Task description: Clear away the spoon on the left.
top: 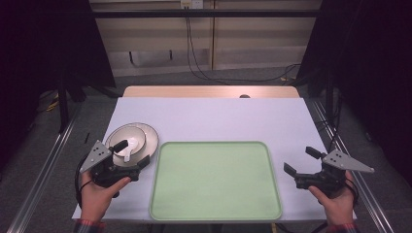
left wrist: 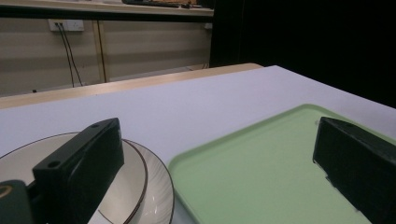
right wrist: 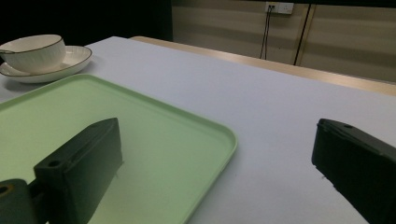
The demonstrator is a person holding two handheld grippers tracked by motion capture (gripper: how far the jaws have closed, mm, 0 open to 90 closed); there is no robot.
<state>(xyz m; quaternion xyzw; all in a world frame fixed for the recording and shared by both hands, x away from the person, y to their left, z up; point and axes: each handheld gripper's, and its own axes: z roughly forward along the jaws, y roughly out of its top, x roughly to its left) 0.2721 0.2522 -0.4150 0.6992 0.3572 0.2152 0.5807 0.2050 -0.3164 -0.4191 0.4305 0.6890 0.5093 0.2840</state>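
Left tool (top: 130, 153): mine, jaws spread wide, nothing between them; one jaw hangs over the near side of the bowl, the other over the table gap beside the tray.

Right tool (top: 301, 161): mine, jaws likewise spread and empty, at the tray's right edge, well apart from the crockery.

Bowl (top: 128, 141): pale, dark-rimmed, seated on a saucer (top: 150, 136) at the left of the table (top: 209, 116), touching neither tool. A small item lies in it; I cannot tell what.

Tray (top: 215, 180): green, nothing on it, near centre, just right of the saucer.

Progress: judged barely begun; no item gripped or shifted, the bowl set probably bound for the tray.

Hands: left hand (top: 99, 191) and right hand (top: 336, 204) enter from the near edge, holding the tools low and roughly level, pointing far and slightly inward.
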